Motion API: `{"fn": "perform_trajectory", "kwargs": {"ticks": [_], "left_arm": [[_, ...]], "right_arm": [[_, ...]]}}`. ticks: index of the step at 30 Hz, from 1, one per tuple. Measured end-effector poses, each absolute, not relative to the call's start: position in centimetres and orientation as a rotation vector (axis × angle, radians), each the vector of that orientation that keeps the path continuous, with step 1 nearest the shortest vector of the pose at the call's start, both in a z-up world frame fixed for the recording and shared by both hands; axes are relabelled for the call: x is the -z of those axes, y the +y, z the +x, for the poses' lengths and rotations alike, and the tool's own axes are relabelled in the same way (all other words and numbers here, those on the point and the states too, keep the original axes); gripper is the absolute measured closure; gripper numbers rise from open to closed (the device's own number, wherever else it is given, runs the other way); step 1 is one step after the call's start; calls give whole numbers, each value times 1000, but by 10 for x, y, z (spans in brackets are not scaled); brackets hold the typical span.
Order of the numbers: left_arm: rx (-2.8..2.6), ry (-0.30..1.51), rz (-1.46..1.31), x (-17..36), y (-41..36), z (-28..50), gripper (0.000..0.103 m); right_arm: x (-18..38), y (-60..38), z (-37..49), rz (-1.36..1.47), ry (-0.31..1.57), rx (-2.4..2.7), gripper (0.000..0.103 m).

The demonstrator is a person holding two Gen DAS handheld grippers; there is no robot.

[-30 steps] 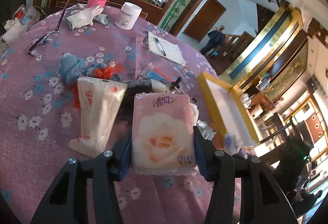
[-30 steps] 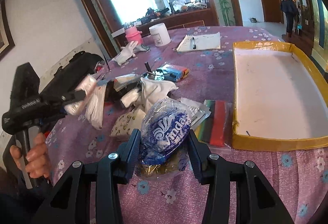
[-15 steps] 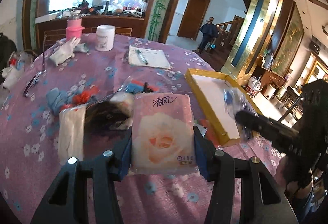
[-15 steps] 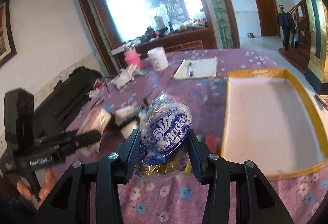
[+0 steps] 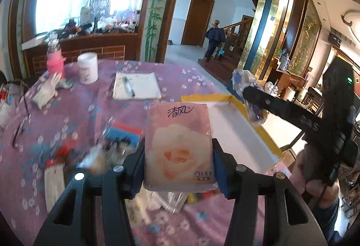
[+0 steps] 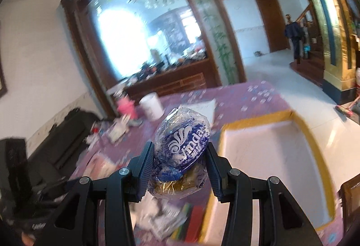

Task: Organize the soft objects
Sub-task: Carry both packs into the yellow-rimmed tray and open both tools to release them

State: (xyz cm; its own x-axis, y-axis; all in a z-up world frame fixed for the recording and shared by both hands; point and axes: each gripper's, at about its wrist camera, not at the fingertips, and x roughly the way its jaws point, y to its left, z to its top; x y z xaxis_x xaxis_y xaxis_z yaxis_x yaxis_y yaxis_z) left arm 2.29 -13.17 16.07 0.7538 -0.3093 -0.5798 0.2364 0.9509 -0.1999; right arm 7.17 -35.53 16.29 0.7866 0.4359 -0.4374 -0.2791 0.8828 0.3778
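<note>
My left gripper point(image 5: 178, 164) is shut on a pink tissue pack point(image 5: 178, 147) printed with a rose, held above the purple flowered table point(image 5: 94, 97). My right gripper point(image 6: 178, 164) is shut on a blue and clear plastic tissue packet point(image 6: 183, 147), lifted above the table. In the left wrist view the right gripper point(image 5: 252, 97) with its packet point(image 5: 244, 78) hangs over the yellow-rimmed white tray point(image 5: 234, 131). From the right wrist the same tray point(image 6: 267, 151) lies to the right, and the left gripper's dark body point(image 6: 18, 178) shows at the lower left.
A heap of soft packs and cloths point(image 5: 94, 156) lies left of the tray. Farther back are a notepad with pen point(image 5: 135, 86), a white tub point(image 5: 87, 68), a pink bottle point(image 5: 55, 61) and a white glove point(image 5: 46, 90). A person's hand point(image 5: 315, 185) holds the right gripper.
Both grippers have risen off the heap with their packs and swung toward the tray. The right gripper now hangs over the tray's far end in the left wrist view.
</note>
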Motion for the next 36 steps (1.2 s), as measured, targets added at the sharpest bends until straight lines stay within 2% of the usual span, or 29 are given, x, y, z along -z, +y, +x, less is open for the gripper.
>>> {"fn": "perform_trajectory", "kwargs": {"ticks": [6,10,17,25,36], "left_arm": [[312,633,-92,-186,-169,56,51],[325,652,-61,-188,-204,89,51],[341,758,0,-136,-271,159,51],[316,935,40,-55,-308,222,51],[280,960,51,-35,-305,224,51]], "right_arm": [[-172,-400,123,374,519,-287,54],[-148,-430,156,428,560,-251,54],[-88,-482,187,538,706,-160,55],[-59,-488,202,522,833,-114,54],[-33,-476,214,457,921,-31,54]]}}
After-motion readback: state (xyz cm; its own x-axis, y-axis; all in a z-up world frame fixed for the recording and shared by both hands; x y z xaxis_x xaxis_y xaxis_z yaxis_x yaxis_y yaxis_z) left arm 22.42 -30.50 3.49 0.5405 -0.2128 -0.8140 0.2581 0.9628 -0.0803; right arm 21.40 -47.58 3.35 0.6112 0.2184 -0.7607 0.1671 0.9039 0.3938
